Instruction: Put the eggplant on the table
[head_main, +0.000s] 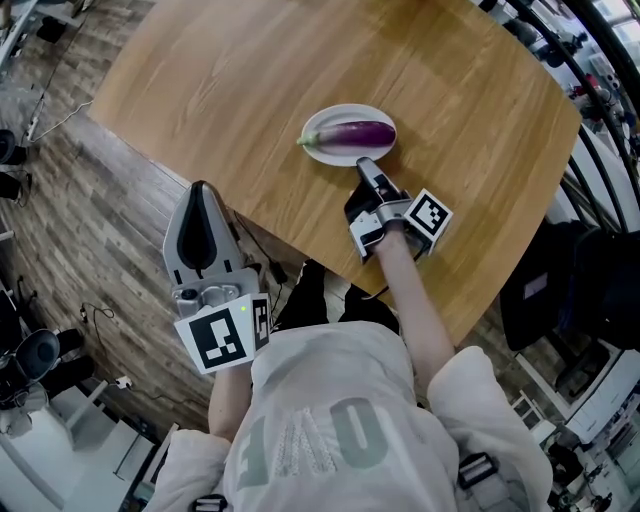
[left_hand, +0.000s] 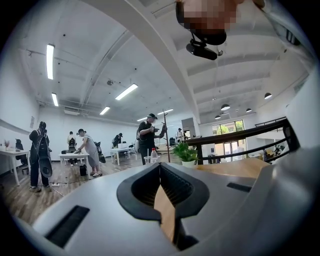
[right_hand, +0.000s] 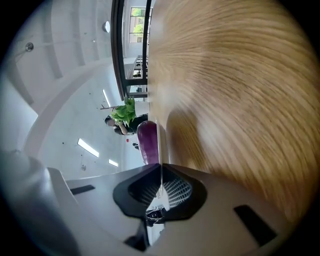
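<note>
Eggplant (head_main: 355, 134) lies on plate (head_main: 345, 111) just beyond right gripper (head_main: 363, 163)

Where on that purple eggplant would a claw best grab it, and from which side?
Probably around its thick middle, jaws across the short width. The eggplant lies on its side on the plate, stem end left in the head view, so the right claw, at the plate's near rim, could come from there.

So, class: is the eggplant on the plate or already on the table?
On the plate: the eggplant lies across the white plate, off the wooden tabletop.
</note>
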